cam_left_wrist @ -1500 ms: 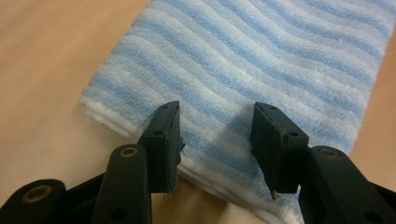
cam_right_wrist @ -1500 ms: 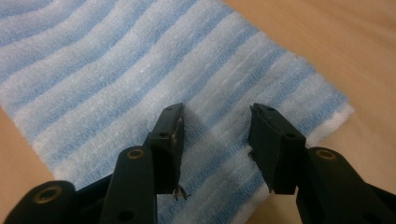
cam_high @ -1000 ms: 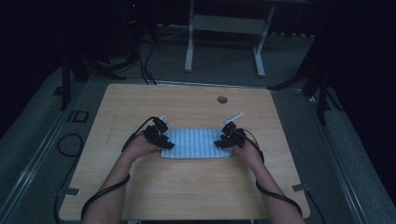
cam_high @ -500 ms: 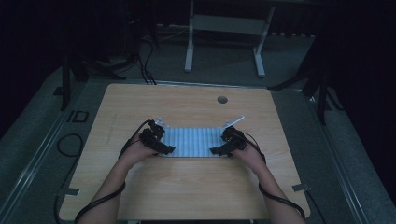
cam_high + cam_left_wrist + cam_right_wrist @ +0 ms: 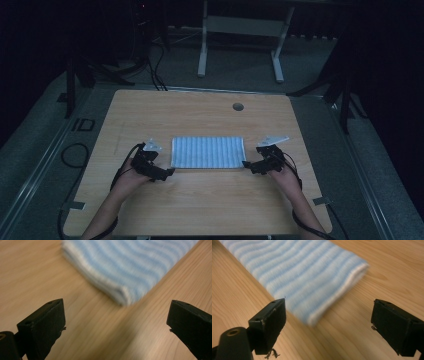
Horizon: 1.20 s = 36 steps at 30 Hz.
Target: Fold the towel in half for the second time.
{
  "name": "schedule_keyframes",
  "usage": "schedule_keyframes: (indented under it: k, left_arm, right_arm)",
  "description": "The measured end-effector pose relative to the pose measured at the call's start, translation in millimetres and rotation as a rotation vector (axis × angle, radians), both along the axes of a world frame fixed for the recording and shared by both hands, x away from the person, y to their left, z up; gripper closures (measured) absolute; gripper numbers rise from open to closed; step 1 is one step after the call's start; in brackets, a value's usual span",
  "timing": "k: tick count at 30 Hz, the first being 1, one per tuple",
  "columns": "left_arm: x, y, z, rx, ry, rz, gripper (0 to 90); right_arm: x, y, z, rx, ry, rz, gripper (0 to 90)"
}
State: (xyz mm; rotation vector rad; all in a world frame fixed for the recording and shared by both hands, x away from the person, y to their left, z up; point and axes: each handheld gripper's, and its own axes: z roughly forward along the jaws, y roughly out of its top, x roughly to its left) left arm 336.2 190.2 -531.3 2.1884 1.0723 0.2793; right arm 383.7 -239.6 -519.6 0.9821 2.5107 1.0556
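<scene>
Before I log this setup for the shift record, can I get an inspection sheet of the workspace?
Surface: wooden table, with a round cable hole near the far edge.
Job's things: folded blue-and-white striped cloth, flat at centre.
Clutter: nothing seen.
Tongs: left tongs and right tongs both open, flanking the cloth, jaws just opened, nothing between.
Cables: one trails from each, more on the floor.
Surroundings: dark room, white desk frame behind.

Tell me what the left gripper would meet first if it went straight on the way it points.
Probably the near corner of the folded striped cloth, just ahead of the open left gripper; bare table lies between.
</scene>
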Motion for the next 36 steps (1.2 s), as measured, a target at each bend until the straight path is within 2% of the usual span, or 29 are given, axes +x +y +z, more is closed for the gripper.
schedule_keyframes:
  k: [4,8,12,15,16,19,22,25,27,30,33,36]
  left_arm:
    - [-13.1,14.0,-2.0,-0.011,-0.014,0.049,1.2]
    - [-26.7,25.1,-4.4,-0.015,-0.046,0.093,1.2]
    - [-37.6,32.2,-8.7,-0.009,-0.042,0.107,1.2]
    - [-43.2,35.8,-12.5,-0.004,-0.031,0.105,1.2]
    - [-44.7,37.3,-13.6,-0.008,-0.022,0.105,1.2]
    - [-49.4,41.7,-17.2,-0.035,-0.029,0.118,1.2]
    - [-52.5,46.2,-22.4,-0.072,-0.04,0.153,1.2]
    - [-54.5,46.7,-24.7,-0.038,-0.046,0.161,1.2]
    - [-56.9,48.4,-24.7,-0.04,-0.047,0.158,1.2]
    - [-62.0,53.3,-23.8,-0.055,-0.061,0.169,1.2]
    - [-66.3,59.2,-24.6,-0.08,-0.05,0.185,1.2]
    - [-71.0,64.0,-25.6,-0.073,-0.054,0.196,1.2]
  right_arm:
    - [-13.5,-17.6,-3.4,-0.003,-0.047,-0.037,12.4]
    - [-27.3,-34.7,-8.4,0.029,-0.047,-0.074,12.3]
    - [-39.7,-50.6,-14.8,0.039,-0.04,-0.105,12.4]
    - [-49.0,-60.2,-18.5,0.03,-0.069,-0.132,12.9]
    - [-51.7,-63.5,-19.3,0.031,-0.071,-0.14,12.8]
    - [-60.1,-72.5,-20.7,0.041,-0.077,-0.171,12.8]
    - [-69.1,-79.8,-20.7,0.048,-0.094,-0.201,12.8]
    - [-78.5,-87.3,-20.8,0.063,-0.11,-0.25,12.8]
    - [-84.8,-93.4,-21.5,0.083,-0.106,-0.283,12.8]
    - [-93.3,-102.7,-22.3,0.078,-0.113,-0.318,12.8]
    - [-99.2,-112.6,-22.5,0.101,-0.105,-0.352,12.8]
    - [-103.0,-119.2,-23.9,0.109,-0.102,-0.369,12.8]
